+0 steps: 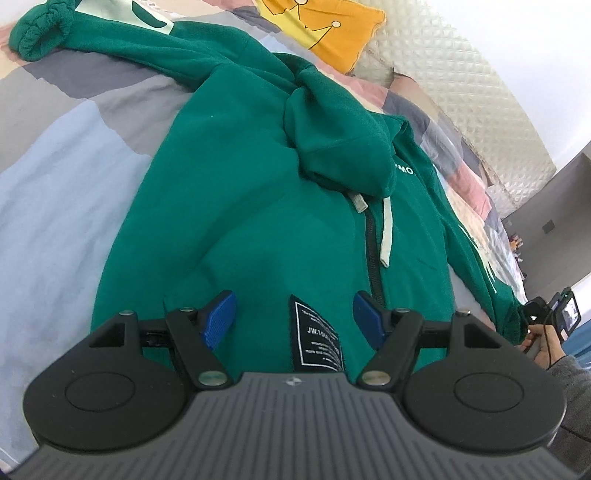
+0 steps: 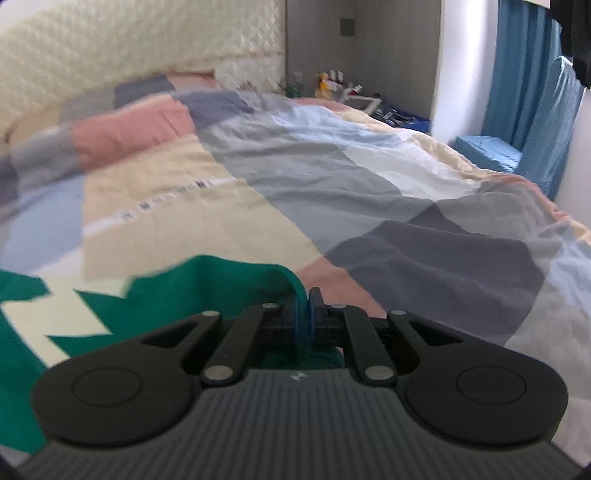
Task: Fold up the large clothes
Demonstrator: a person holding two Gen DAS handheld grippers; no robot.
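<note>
Two grippers: one hovering with nothing in it, one clamped on cloth
Left gripper (image 1: 294,319): jaws spread wide, blue pads (image 1: 218,319) apart, poised above the lower front of the hoodie, holding nothing
Right gripper (image 2: 305,314): jaws pressed together on a green fold at the sleeve end (image 2: 236,288), which carries pale block lettering
Hoodie (image 1: 258,206): green, zip front, lying face up and spread on the patchwork duvet (image 1: 51,206); hood flopped over the chest, one sleeve stretched toward the far upper left, the other running to the right edge
Drawcords (image 1: 386,229): pale, hanging beside the zip
Black label (image 1: 319,338): sewn near the hem, between the left pads in view
Yellow cushion (image 1: 325,26): at the bed head, beyond the hoodie
Motion blur: right wrist view soft
</note>
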